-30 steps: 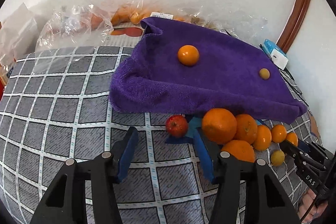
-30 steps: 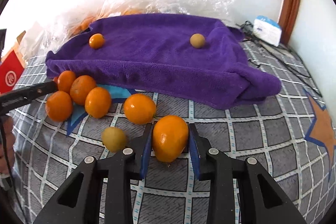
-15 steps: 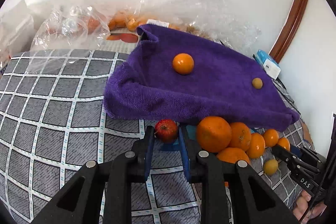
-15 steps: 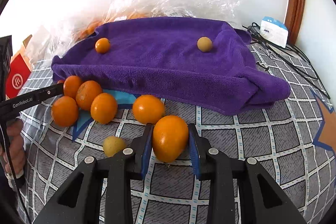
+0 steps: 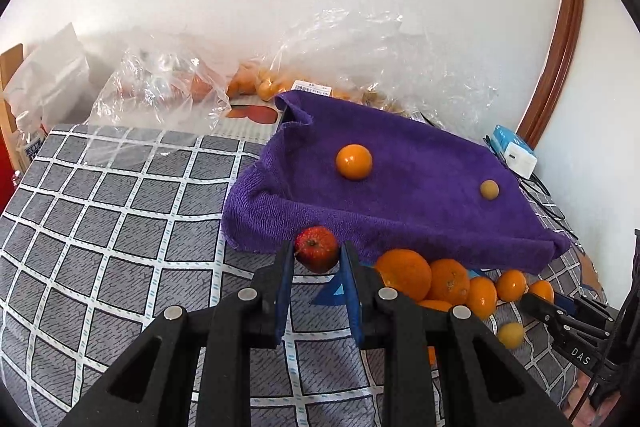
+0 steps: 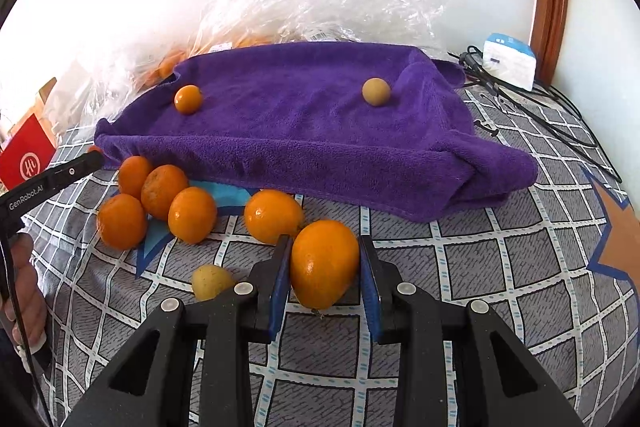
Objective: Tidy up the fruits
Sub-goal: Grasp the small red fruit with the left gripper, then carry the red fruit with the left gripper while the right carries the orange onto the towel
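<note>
We hold a small red apple (image 5: 317,249) in our left claw (image 5: 315,281) and a big round orange (image 6: 324,264) in our right claw (image 6: 324,287), both just in front of the purple fluffy towel (image 5: 420,203).

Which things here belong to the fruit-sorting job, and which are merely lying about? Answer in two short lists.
Part of the job: red apple in the left gripper; large orange in the right gripper; loose oranges; purple towel holding two fruits.

Lying about: plastic bags; white and blue box; cables; red box.
</note>
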